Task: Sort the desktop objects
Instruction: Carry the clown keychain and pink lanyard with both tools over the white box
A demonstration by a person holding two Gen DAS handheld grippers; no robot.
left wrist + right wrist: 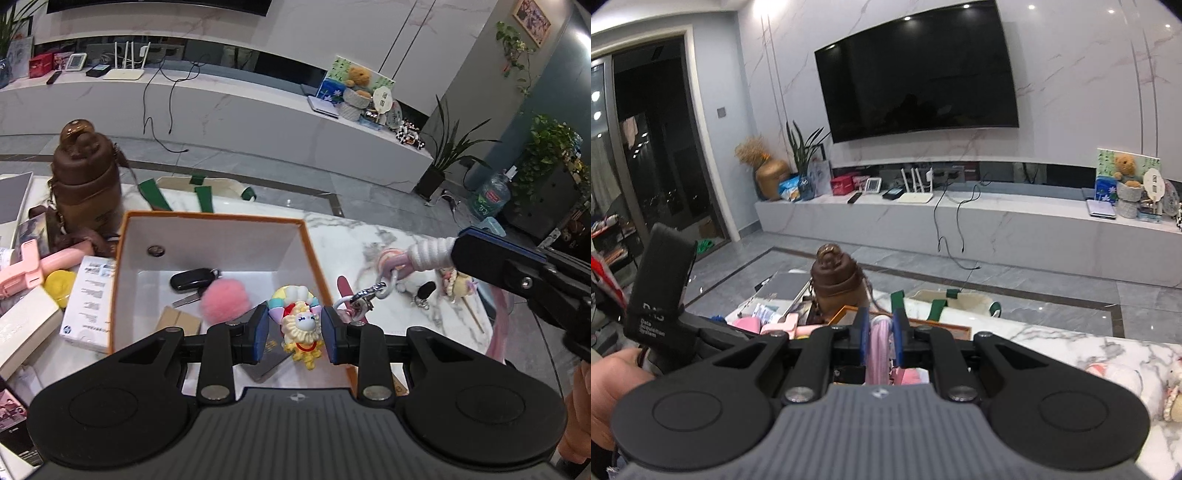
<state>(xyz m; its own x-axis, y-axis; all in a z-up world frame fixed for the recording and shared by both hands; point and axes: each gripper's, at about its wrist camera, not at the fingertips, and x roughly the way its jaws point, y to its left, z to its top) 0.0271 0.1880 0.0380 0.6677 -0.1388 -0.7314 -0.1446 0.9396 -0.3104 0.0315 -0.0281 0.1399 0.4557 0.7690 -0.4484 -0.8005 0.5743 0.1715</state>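
Left wrist view: the left claw (295,328) grips a colourful figurine (300,325) over the near right corner of the orange box (214,218), which holds a car key (194,278) and a pink pompom (225,299). To the right, the right claw (458,247) carries a pink strap (428,253) with a metal clasp (369,293) above the marble surface (369,236).

Right wrist view: the right claw (881,334) is clamped narrow on the pink strap (878,350); a brown bottle (836,284) stands beyond.
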